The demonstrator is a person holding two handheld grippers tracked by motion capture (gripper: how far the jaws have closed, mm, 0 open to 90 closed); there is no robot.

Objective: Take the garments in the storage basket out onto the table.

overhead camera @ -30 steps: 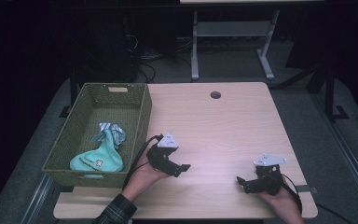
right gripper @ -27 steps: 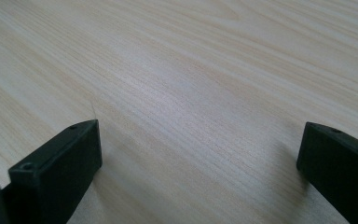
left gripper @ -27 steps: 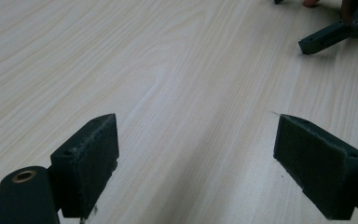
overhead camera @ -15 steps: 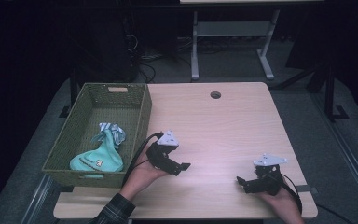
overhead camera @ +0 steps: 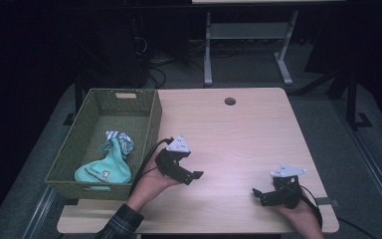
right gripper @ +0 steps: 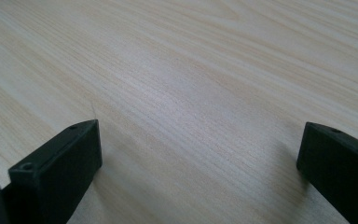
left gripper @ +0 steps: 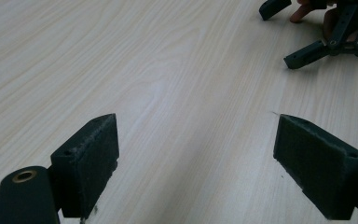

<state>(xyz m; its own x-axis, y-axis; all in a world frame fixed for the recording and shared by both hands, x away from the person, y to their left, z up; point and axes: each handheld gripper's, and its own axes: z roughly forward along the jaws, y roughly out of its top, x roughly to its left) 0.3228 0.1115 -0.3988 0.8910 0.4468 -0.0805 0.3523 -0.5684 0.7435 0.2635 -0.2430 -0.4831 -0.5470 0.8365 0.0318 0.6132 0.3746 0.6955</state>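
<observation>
Teal cloth point(overhead camera: 104, 168) lies bunched in the near end of the green wicker basket point(overhead camera: 151, 127), a striped white-and-blue piece point(overhead camera: 121, 141) tucked against its far side. I take these to be the things in hand, since they sit nearest my left gripper. They rest low inside, below the rim, which I read as dropped in rather than laid flat; whether the two pieces are knotted together I cannot tell from the high view.

Left gripper point(overhead camera: 193, 176) sits just beside the basket's right wall, low over the bare table point(overhead camera: 238, 134), jaws pointing right and away from the basket. In its own view the two pads point(left gripper: 93, 158) stand wide apart with nothing but wood grain between them. Hand underneath, forearm and plaid sleeve point(overhead camera: 122, 224) entering from the bottom edge, wrist turned outward.

Right gripper point(overhead camera: 259, 195) is near the table's front right corner, well apart from the basket, jaws aimed left toward the other one. Its pads point(right gripper: 70, 158) are also spread wide, empty, close to the wood. Hand cups it from below.

My judgement: both grippers parked at rest.
</observation>
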